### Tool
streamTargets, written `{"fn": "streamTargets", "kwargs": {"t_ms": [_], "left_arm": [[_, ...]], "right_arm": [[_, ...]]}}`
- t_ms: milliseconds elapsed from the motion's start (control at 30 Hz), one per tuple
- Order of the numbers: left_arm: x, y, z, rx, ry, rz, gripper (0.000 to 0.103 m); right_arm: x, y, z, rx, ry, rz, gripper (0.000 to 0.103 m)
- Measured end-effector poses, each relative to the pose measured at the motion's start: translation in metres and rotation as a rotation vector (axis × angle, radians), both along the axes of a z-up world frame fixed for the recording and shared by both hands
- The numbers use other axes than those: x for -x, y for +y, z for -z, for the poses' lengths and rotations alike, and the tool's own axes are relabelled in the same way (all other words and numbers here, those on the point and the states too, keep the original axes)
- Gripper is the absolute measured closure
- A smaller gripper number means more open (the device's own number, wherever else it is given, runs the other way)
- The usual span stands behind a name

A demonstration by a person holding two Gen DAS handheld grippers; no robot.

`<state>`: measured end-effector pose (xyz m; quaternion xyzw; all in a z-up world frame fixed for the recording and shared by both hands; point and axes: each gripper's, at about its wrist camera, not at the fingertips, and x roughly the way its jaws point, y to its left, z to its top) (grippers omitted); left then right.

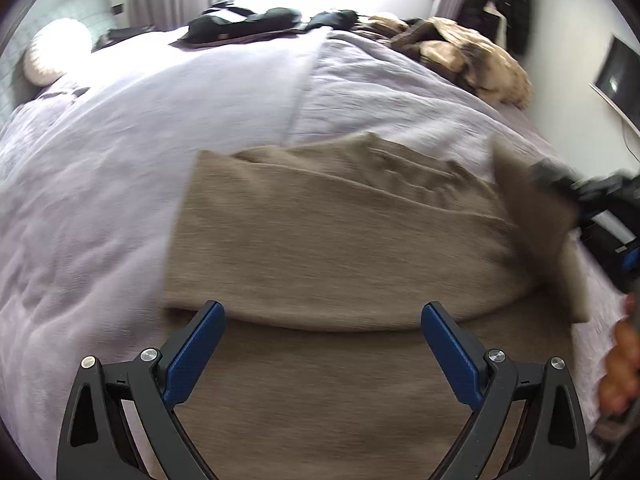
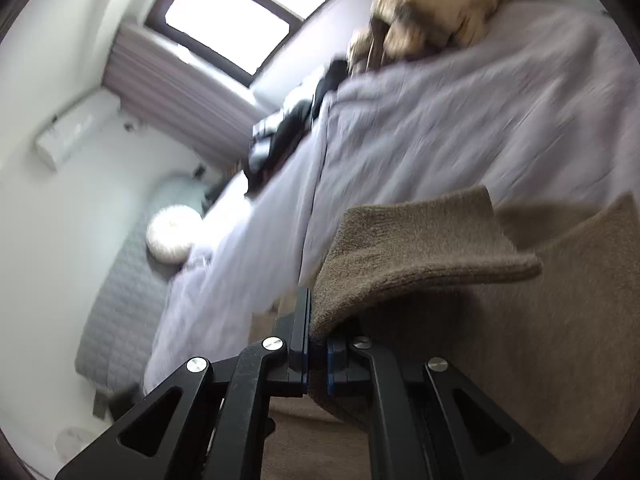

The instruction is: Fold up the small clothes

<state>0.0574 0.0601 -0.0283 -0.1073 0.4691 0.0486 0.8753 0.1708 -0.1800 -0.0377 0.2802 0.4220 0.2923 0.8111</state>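
Note:
A tan knit garment (image 1: 320, 240) lies partly folded on the lilac bedcover (image 1: 100, 160), one layer over another. My left gripper (image 1: 320, 316) is open and empty, just above the garment's near fold edge. My right gripper (image 2: 310, 300) is shut on an edge of the tan garment (image 2: 420, 240) and lifts it off the bed; the cloth drapes over to the right of the jaws. In the left wrist view the right gripper (image 1: 560, 184) shows blurred at the right, with the raised flap of cloth.
A beige fluffy blanket (image 1: 460, 52) and dark clothes (image 1: 248, 20) lie at the bed's far side below the window. A round white cushion (image 1: 52, 52) sits at the far left. A screen (image 1: 616, 72) stands on the right wall. A hand (image 1: 620, 360) shows at the right edge.

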Motion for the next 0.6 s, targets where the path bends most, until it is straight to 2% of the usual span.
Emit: {"fn": "streamTargets", "kwargs": {"t_ms": [33, 133, 200, 233, 267, 333, 400, 433, 467, 567, 600], "left_arm": [[0.001, 0.009, 0.002, 0.004, 0.002, -0.014, 0.004], [0.005, 0.035, 0.006, 0.023, 0.004, -0.044, 0.004], [0.009, 0.051, 0.008, 0.027, -0.004, -0.057, 0.004], [0.01, 0.056, 0.007, 0.029, -0.01, -0.059, 0.004], [0.011, 0.062, 0.008, 0.032, -0.019, -0.06, 0.004], [0.011, 0.069, 0.009, 0.028, -0.026, -0.064, 0.004], [0.011, 0.077, 0.01, 0.037, -0.029, -0.068, 0.004], [0.012, 0.081, 0.01, 0.043, -0.032, -0.073, 0.004], [0.014, 0.085, 0.009, 0.049, -0.04, -0.08, 0.004], [0.019, 0.095, 0.008, 0.062, -0.058, -0.095, 0.004], [0.02, 0.099, 0.008, 0.064, -0.063, -0.102, 0.004]], "right_arm": [[-0.005, 0.02, 0.016, 0.033, 0.048, -0.02, 0.093], [-0.013, 0.044, 0.049, 0.101, 0.154, -0.021, 0.092], [-0.013, 0.039, 0.058, 0.113, 0.191, 0.017, 0.08], [-0.019, 0.032, 0.059, 0.1, 0.194, 0.052, 0.063], [-0.018, 0.025, 0.058, 0.082, 0.191, 0.077, 0.056], [-0.018, 0.009, 0.055, 0.039, 0.176, 0.152, 0.056], [-0.023, 0.007, 0.045, 0.071, 0.139, 0.19, 0.068], [-0.017, 0.016, 0.038, 0.1, 0.109, 0.172, 0.089], [-0.019, 0.022, 0.031, 0.118, 0.087, 0.148, 0.093], [-0.016, 0.072, 0.006, 0.259, -0.047, -0.012, 0.093], [-0.009, 0.096, 0.002, 0.321, -0.095, -0.097, 0.093]]}}
